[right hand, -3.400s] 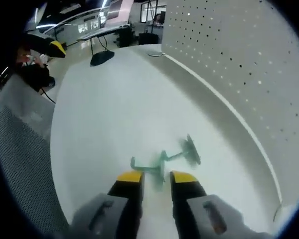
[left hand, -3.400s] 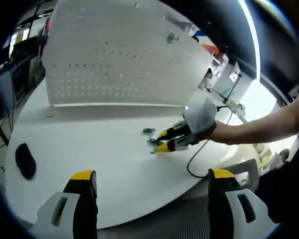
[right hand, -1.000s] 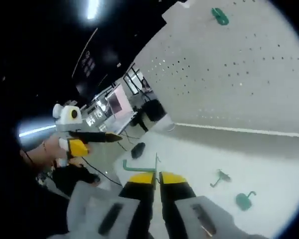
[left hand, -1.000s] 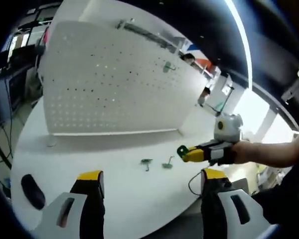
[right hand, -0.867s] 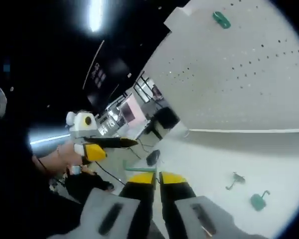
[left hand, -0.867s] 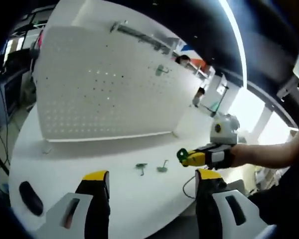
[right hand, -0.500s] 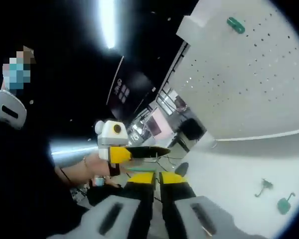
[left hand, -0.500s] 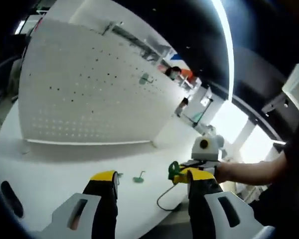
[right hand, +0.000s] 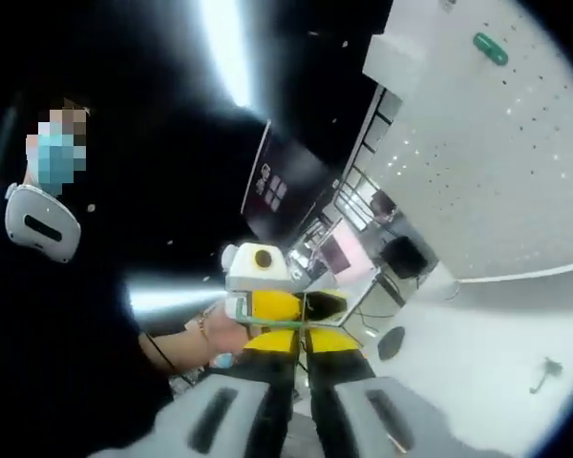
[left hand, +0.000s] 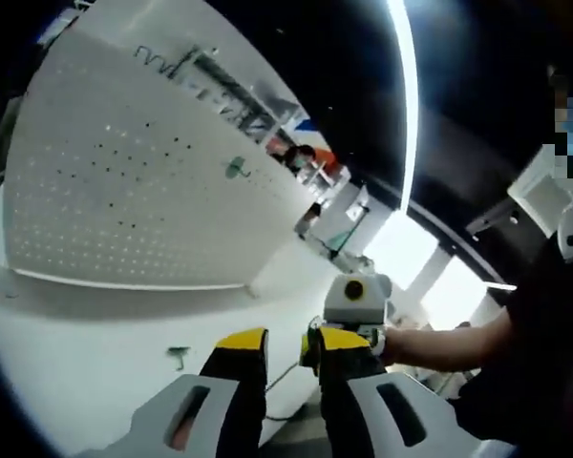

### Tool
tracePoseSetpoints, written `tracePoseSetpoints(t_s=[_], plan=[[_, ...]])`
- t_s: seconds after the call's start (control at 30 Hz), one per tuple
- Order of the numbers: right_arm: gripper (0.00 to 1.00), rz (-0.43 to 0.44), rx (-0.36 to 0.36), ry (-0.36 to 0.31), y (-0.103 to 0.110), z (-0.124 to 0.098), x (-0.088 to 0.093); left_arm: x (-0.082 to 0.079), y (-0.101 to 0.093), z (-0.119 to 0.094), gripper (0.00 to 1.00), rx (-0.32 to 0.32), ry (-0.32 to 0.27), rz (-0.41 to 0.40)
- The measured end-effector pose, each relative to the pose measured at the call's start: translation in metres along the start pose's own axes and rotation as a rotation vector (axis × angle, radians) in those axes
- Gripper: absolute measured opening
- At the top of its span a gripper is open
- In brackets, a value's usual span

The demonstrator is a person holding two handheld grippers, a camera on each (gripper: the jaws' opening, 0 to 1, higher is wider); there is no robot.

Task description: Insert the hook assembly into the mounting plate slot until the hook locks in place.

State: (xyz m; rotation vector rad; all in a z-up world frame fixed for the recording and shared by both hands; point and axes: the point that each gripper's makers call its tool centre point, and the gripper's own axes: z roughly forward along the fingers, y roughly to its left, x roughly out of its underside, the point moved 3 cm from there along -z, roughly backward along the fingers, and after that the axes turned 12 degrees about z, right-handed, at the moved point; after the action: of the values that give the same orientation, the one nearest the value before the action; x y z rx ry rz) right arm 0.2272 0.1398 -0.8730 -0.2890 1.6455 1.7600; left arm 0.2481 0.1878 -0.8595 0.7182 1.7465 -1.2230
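Observation:
My right gripper [right hand: 302, 336] is shut on a thin green hook [right hand: 267, 324], held up in the air off the table. My left gripper [left hand: 292, 345] has its jaws nearly together on the same hook, which is mostly hidden between the fingertips [left hand: 242, 342]. The two grippers meet nose to nose: the left gripper [right hand: 285, 305] faces me in the right gripper view, and the right gripper [left hand: 355, 315] comes in from the right in the left gripper view. The white pegboard [left hand: 124, 191] stands behind, with a green hook [left hand: 235, 169] mounted high on it.
A spare green hook [left hand: 179, 357] lies on the white table [left hand: 67, 343], also seen as the hook [right hand: 546, 375]. A cable [left hand: 282, 377] trails over the table edge. A black object [right hand: 392, 343] rests near the pegboard's [right hand: 516, 172] end. A person's arm [left hand: 439, 343] holds the right gripper.
My left jaws have narrowed from wide open to almost together. Both grippers have risen and come together, so the right gripper with its hook now sits at my left fingertips.

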Motion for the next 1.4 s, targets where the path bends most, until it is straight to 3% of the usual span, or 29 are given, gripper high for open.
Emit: tracePoseSetpoints(t_s=[0.33,0.63,0.8,1.4], plan=[[0.01,0.023,-0.047,0.033,0.010,0.003,0.004,-0.003,-0.012,-0.006,0.07,0.089,-0.023,-0.041],[0.01,0.040,-0.079,0.060,0.016,0.006,0.005,-0.003,-0.024,-0.004,0.11,0.153,-0.016,-0.080],[0.01,0.025,-0.092,0.105,0.020,0.010,0.011,-0.003,-0.026,-0.001,0.07,0.155,-0.012,-0.072],[0.03,0.016,-0.097,0.129,0.021,0.007,0.015,0.002,-0.027,-0.002,0.02,0.169,0.009,-0.047]])
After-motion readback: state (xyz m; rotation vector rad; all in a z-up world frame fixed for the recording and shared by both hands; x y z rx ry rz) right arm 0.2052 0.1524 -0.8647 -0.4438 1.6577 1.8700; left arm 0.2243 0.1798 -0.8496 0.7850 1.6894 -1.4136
